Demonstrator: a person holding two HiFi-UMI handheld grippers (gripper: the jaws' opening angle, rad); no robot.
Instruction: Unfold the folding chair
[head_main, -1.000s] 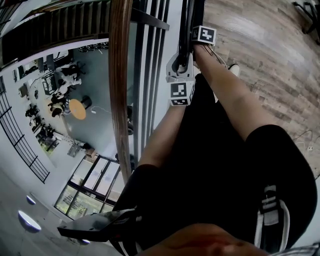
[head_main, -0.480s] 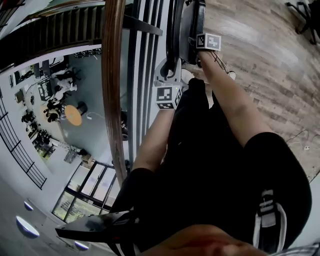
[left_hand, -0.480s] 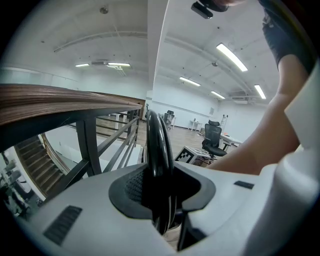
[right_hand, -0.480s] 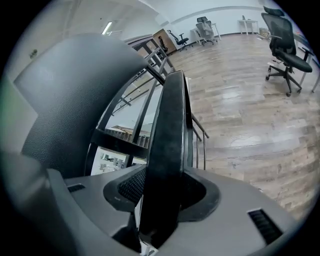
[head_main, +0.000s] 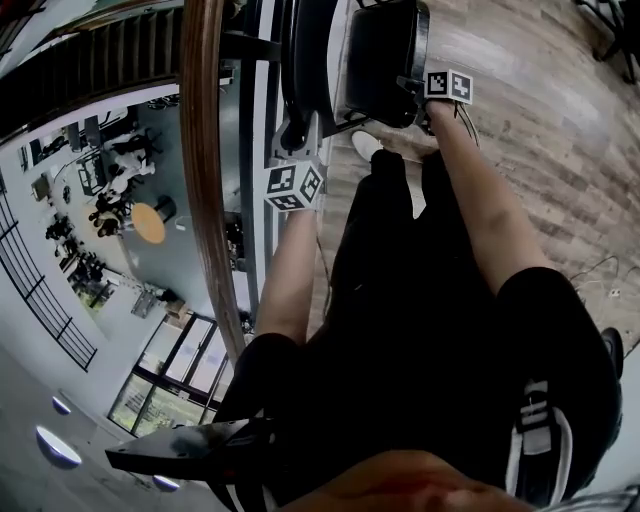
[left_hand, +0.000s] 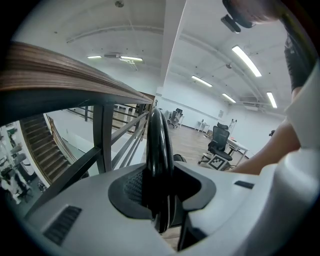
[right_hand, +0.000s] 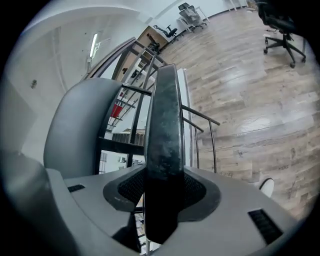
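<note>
Head view: the folding chair is at the top of the picture, beside a wooden handrail and over a plank floor, and both claws reach up to it. The left claw is on a narrow black part straight ahead of it. The right claw is on the side of a wider dark slab that lies to its left. The two parts seem to stand a little apart, so I judge the opening begun but not finished. Left gripper view: the left claw is closed on a thin black edge that rises from between its jaws, with railing bars just to its left and an office chair far ahead to its right. Right gripper view: the right claw is clamped on a dark panel standing on edge between its jaws, with a grey shell close on its left. What is left, as I judge it, is to spread the parts fully, bring the seat level and stand the chair on its legs, which no view shows.
</note>
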